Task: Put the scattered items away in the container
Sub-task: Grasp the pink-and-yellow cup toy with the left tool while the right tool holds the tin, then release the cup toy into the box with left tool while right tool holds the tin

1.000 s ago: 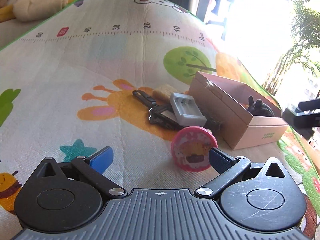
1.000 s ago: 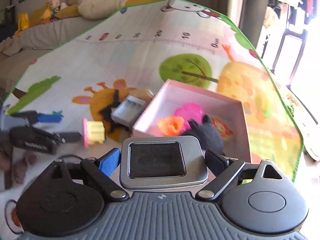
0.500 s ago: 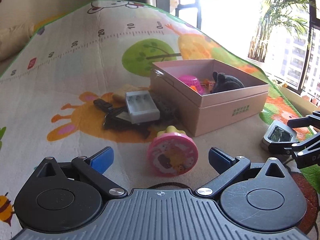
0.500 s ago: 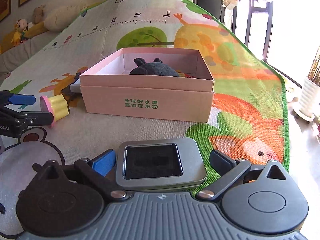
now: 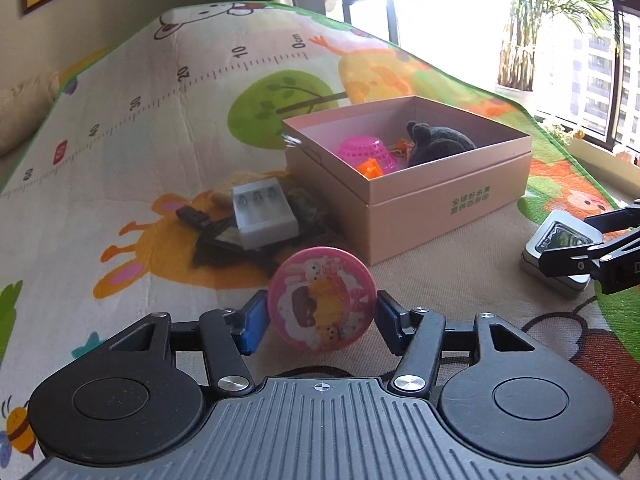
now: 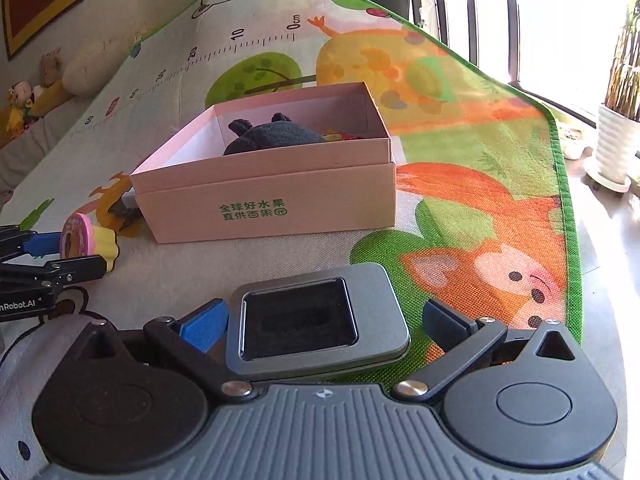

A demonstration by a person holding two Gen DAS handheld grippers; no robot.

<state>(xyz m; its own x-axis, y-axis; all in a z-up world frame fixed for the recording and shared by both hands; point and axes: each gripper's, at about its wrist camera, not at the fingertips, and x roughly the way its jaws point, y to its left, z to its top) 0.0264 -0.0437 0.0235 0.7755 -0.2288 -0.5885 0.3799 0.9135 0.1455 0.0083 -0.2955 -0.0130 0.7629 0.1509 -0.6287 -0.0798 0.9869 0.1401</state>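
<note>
Left gripper point(image 5: 322, 318) jaws just closed, pinching the light, rigid pink round-lidded plastic toy point(image 5: 322, 298) across its slippery rim; right gripper point(image 6: 320, 320) jaws spread around the flat grey metal tin point(image 6: 316, 320)

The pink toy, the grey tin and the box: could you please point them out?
pink toy point(image 5: 322, 298), left wrist view, round face.
grey tin point(image 6: 316, 318), right wrist view, lid.
box point(image 6: 264, 196), right wrist view, front wall.

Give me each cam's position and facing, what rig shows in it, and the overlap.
Left wrist: on the left gripper, looking along its fingers at the round pink cartoon-print toy between its pads, with the right gripper in view.
Right wrist: on the right gripper, whose jaws stand clear of the grey metal tin; left gripper in view.
Shared: open pink cardboard box, toy, tin, printed play mat.
</note>
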